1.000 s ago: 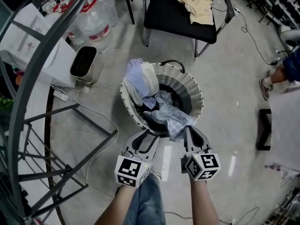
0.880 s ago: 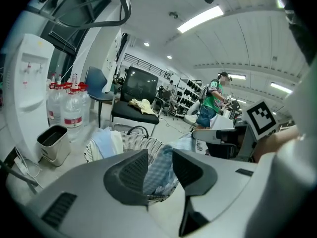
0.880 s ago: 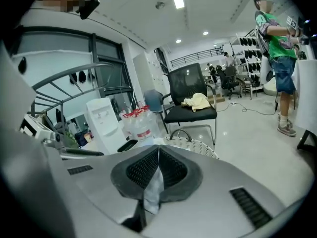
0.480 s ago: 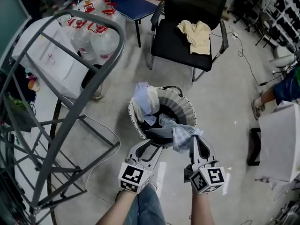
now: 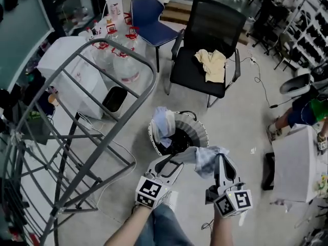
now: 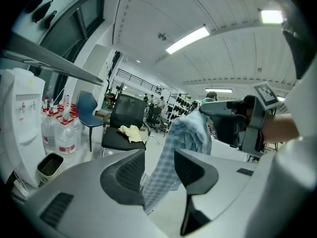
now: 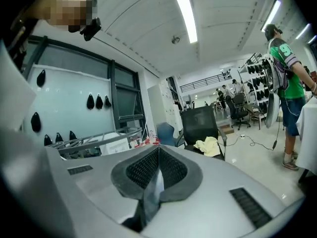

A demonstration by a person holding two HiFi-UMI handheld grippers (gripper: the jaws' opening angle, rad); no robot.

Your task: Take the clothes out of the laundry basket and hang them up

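Blue checked cloth [image 5: 207, 158] hangs between the two grippers above the basket [image 5: 201, 131], which sits at 12 o'clock of them in the head view. The right gripper [image 5: 221, 160] has one end, and the left gripper [image 5: 171, 163] is at the trailing part, probably to spread it for hanging. The rack [image 5: 119, 46] fills 9 to 10 o'clock. Bare floor lies toward it, and the chair [image 5: 205, 78] is well apart at 12. Left gripper view: the jaws have just been opening; the cloth drapes loosely in the gap, not pinched, with its lower edge free. Right gripper view: the jaws are clenched on a fold of cloth at 6 o'clock. The rack bars are at 9, with nothing in the way.
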